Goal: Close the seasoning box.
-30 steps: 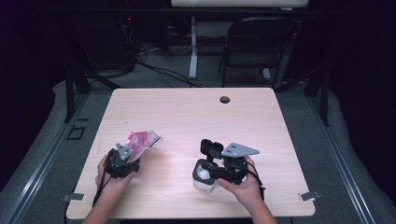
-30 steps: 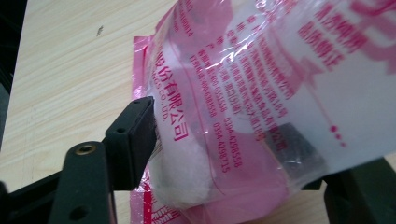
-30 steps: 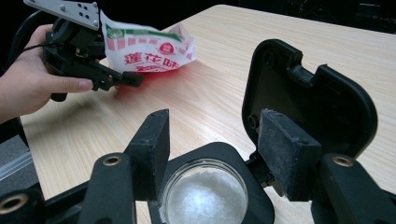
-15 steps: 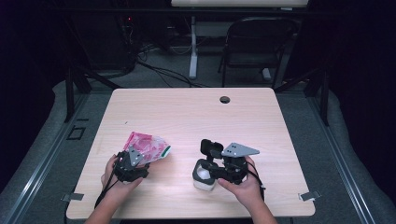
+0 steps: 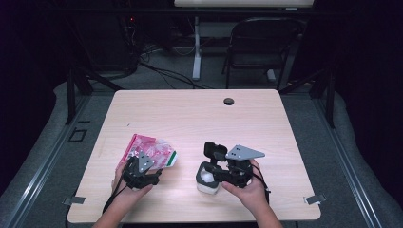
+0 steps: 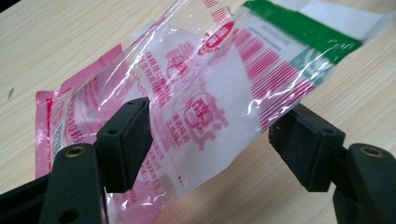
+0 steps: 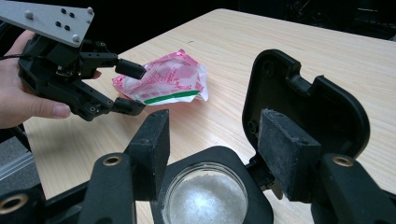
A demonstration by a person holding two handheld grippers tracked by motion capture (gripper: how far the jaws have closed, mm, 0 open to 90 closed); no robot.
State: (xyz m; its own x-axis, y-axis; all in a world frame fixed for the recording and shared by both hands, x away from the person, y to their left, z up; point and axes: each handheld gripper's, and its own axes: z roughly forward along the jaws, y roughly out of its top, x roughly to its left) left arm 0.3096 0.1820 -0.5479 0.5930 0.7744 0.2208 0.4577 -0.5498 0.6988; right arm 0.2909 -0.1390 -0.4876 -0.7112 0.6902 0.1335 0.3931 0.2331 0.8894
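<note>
Pink-printed clear bag (image 6: 196,107) with green band on table (image 5: 266,118), lying between wide-open left gripper (image 6: 210,140), print too blurred to read, right gripper (image 7: 212,149) spread over open-lidded jar (image 7: 205,198) of white powder, pads not pressing, chair (image 5: 259,52) behind.

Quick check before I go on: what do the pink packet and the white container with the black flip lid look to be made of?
Pink packet: thin glossy plastic film, by its creases, glare and see-through panels; printed red, with a green band at one end. White container: apparently hard matte plastic, smooth and opaque. Its black lid looks like moulded matte plastic, stands open, and a clear round mouth shows white powdery contents.
</note>
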